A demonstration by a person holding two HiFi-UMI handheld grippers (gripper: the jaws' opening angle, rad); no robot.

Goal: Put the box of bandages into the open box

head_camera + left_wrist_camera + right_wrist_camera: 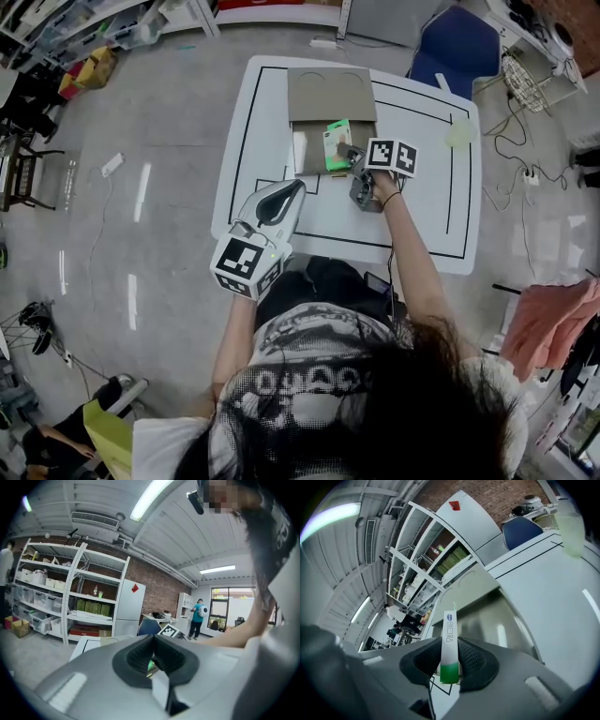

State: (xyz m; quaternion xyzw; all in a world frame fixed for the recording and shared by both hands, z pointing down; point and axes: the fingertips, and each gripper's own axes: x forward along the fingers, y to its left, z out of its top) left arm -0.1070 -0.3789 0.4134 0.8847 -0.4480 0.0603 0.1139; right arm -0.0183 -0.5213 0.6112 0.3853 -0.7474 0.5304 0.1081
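The right tool (351, 157) is clamped on the box of bandages (337, 145). In the right gripper view its dark ribbed pads (472, 657) press both broad faces of the slim white-and-green carton, which stands on edge and rises past the fingertips. The person's right arm reaches across the worktop to hold it there.

The white worktop (422, 216) carries a black rectangular outline (448, 178) set a little inside its edges. The open box (312, 141) is brown cardboard and sits at the middle of the far edge. Its flap (330, 94) is folded back, away from the person, and its shiny inside is exposed.

The left tool (298, 187) hangs over the worktop's near left part, its tips aimed at the open box's near left corner and well apart from the carton. In the left gripper view its pads (136, 656) meet at the tips with nothing between them.

The box of bandages is over the inside of the open box, toward the near side and a little right of centre. Its green face is turned up to the head camera. Whether its lower edge touches the cardboard floor I cannot tell.

A small pale translucent item (459, 133) lies near the worktop's far right corner.
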